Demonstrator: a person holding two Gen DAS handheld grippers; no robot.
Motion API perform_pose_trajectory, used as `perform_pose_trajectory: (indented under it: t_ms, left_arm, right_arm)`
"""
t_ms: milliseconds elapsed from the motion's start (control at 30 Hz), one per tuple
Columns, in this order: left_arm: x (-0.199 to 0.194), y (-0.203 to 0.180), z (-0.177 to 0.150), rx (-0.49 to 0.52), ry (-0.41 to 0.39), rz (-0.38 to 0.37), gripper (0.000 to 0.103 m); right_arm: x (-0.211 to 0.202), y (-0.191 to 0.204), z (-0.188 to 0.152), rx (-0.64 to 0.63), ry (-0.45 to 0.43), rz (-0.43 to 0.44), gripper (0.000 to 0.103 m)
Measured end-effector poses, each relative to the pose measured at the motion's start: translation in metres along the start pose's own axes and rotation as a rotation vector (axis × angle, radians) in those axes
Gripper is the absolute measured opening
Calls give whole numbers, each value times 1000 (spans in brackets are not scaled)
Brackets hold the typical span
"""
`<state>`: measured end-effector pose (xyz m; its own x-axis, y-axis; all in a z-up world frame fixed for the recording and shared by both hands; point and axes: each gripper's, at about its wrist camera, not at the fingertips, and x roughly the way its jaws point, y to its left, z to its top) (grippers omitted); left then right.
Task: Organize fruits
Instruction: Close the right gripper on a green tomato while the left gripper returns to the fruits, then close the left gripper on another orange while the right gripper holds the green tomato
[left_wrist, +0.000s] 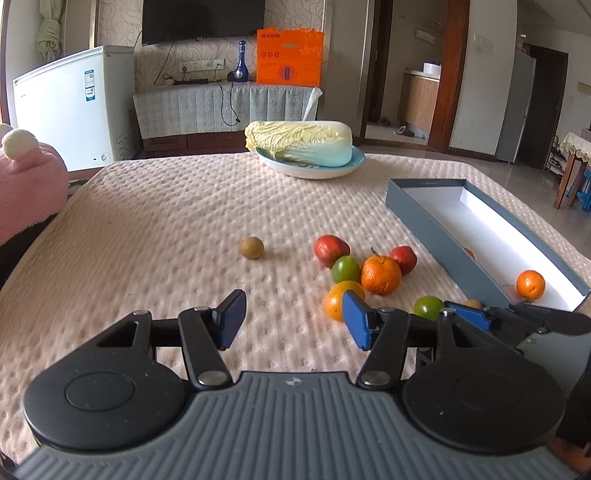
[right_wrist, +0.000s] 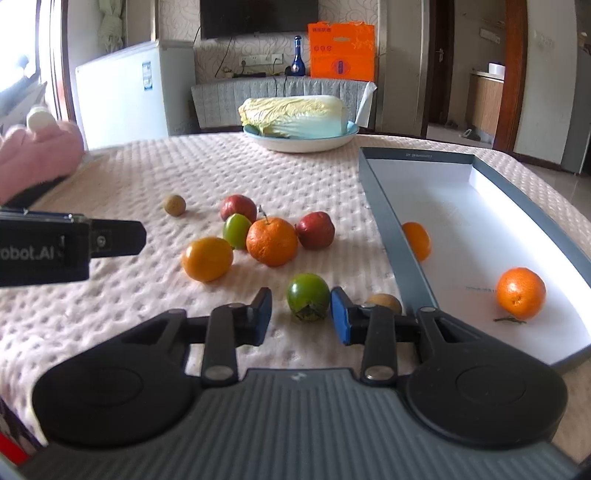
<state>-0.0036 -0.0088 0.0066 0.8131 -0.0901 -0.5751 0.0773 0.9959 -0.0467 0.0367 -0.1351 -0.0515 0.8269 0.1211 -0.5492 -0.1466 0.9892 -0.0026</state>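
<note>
Several fruits lie on the pink tablecloth: an orange (right_wrist: 272, 241), a yellow-orange fruit (right_wrist: 207, 258), two red fruits (right_wrist: 315, 229), green fruits (right_wrist: 236, 230) and a brown kiwi (right_wrist: 174, 205). A grey box (right_wrist: 391, 221) with a white inside holds two oranges (right_wrist: 521, 293). My right gripper (right_wrist: 301, 319) is open, its jaws on either side of a green fruit (right_wrist: 308, 296) on the cloth, not touching it. A small brown fruit (right_wrist: 384, 303) lies by the box wall. My left gripper (left_wrist: 293, 323) is open and empty over bare cloth, left of the fruit pile (left_wrist: 380, 275).
A bowl (left_wrist: 314, 170) with a napa cabbage (left_wrist: 299, 142) stands at the table's far side. A pink plush (left_wrist: 26, 184) sits at the left edge. The right gripper shows at the right of the left wrist view (left_wrist: 498, 317).
</note>
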Motion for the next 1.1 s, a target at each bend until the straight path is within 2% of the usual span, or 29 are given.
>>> perform_pose_trajectory:
  t_ms: [67,167,300,633,1100]
  left_arm:
    - [2,-1,-1,5,1,-4,64]
    - [6,-3,-2,13,4,-12,64]
    - [10,-7,-3,12,12,-25,64]
    - [29,-23,-7,39,30,-44,64]
    - [64,-41,-11,34,59,-40,63]
  right_arm:
    - [2,2,-1,-26,1,-14,29]
    - [-1,1,-1,-41,5,-3,28]
    - [-12,-4,0,-36,13,54,28]
    - [-51,-6,-5,-119,14,137,28]
    - [-67,-38,-2,-69,17,153,27]
